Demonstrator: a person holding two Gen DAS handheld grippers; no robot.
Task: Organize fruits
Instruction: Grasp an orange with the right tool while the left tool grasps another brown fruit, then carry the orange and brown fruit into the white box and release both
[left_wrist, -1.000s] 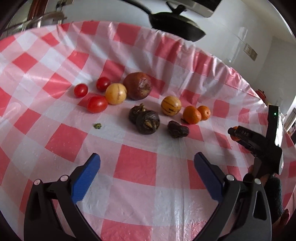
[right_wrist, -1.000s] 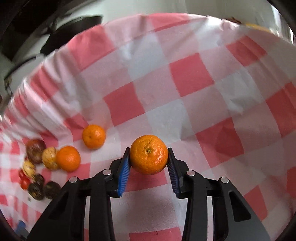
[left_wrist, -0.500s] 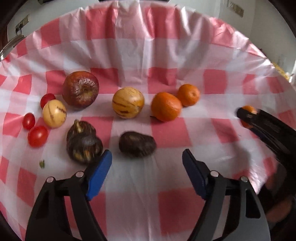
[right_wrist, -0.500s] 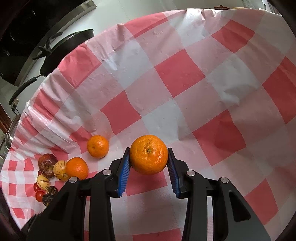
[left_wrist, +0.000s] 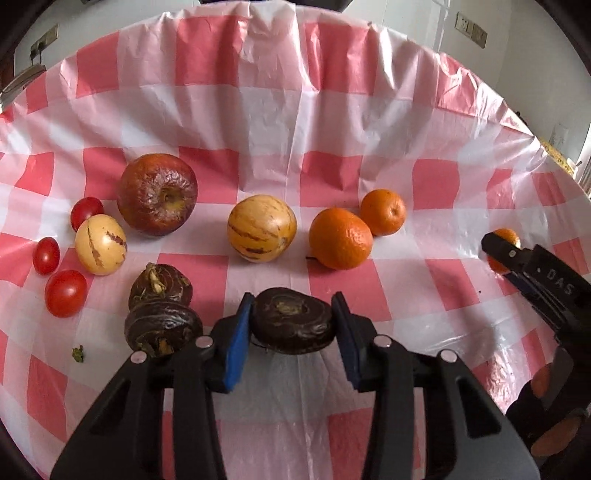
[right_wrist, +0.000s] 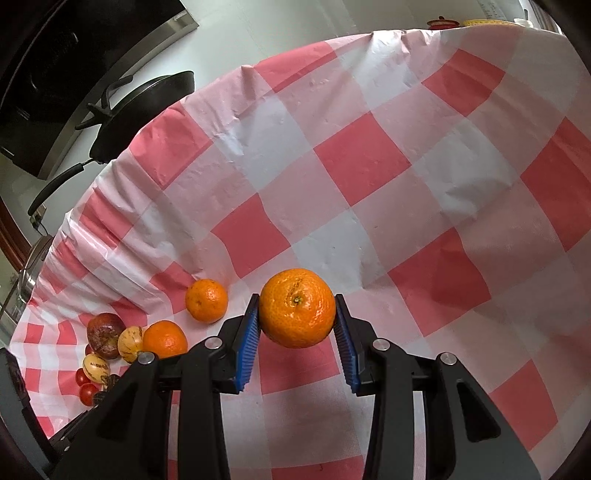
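- Left tool (left_wrist: 291, 325) has just been closing around a dark wrinkled fruit (left_wrist: 293, 320) on the tabletop (left_wrist: 258, 110); both blue pads seem to touch it, though contact is hard to confirm.
- Right tool (right_wrist: 297, 325) is clamped on a mandarin (right_wrist: 297, 307), held clear of the cloth (well apart from the others).
- Two mandarins (left_wrist: 340, 238) sit paired, cherry tomatoes (left_wrist: 65, 292) cluster left; the striped yellow fruits (left_wrist: 261, 228) lie split, so sorting looks partway done.
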